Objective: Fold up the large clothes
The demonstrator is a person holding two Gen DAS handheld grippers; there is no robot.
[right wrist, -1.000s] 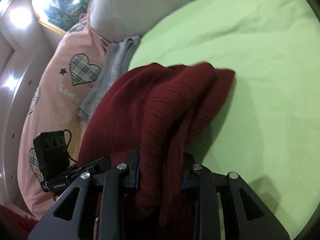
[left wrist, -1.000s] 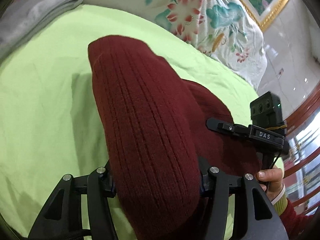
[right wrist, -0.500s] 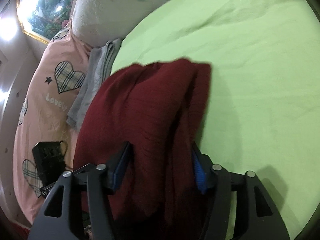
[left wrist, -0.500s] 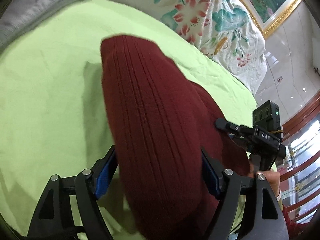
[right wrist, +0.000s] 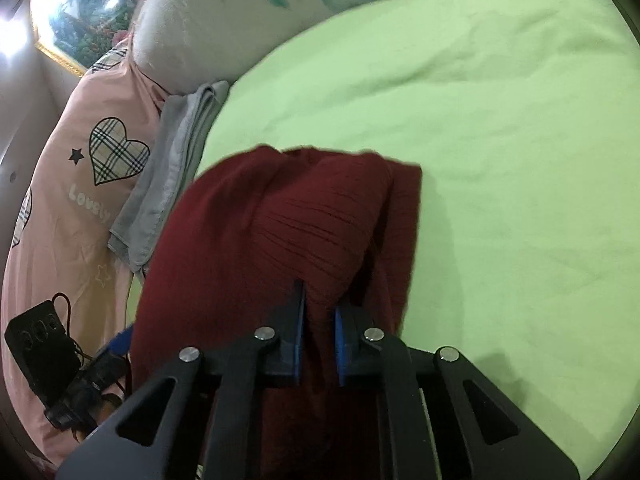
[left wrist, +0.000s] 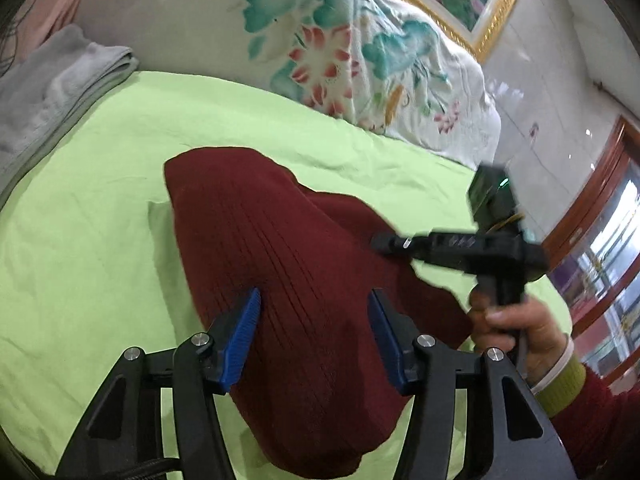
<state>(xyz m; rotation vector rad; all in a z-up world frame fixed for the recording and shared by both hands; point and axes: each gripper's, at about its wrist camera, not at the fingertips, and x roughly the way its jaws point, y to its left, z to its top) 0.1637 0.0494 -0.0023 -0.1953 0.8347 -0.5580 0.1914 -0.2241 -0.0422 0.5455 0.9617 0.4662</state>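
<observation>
A dark red ribbed knit sweater point(left wrist: 288, 264) lies folded in a bundle on the light green bed sheet point(left wrist: 80, 240). My left gripper point(left wrist: 314, 304) is open, its blue pads point(left wrist: 244, 332) spread wide on either side of the sweater's near end. My right gripper point(right wrist: 319, 314) is shut on a fold of the sweater point(right wrist: 280, 216), its blue pads point(right wrist: 298, 344) pinching the fabric. The right gripper point(left wrist: 460, 244) also shows in the left wrist view, held by a hand at the sweater's right side.
A folded grey garment point(left wrist: 52, 88) lies at the sheet's far left, also in the right wrist view point(right wrist: 172, 168). A floral quilt point(left wrist: 320, 40) is bunched behind. A pink heart-print quilt point(right wrist: 72, 184) lies at the left. The green sheet point(right wrist: 500, 140) stretches to the right.
My left gripper opened and let go of the sweater, which settled lower on the sheet. My right gripper loosened half a second ago and has closed again on the fabric.
</observation>
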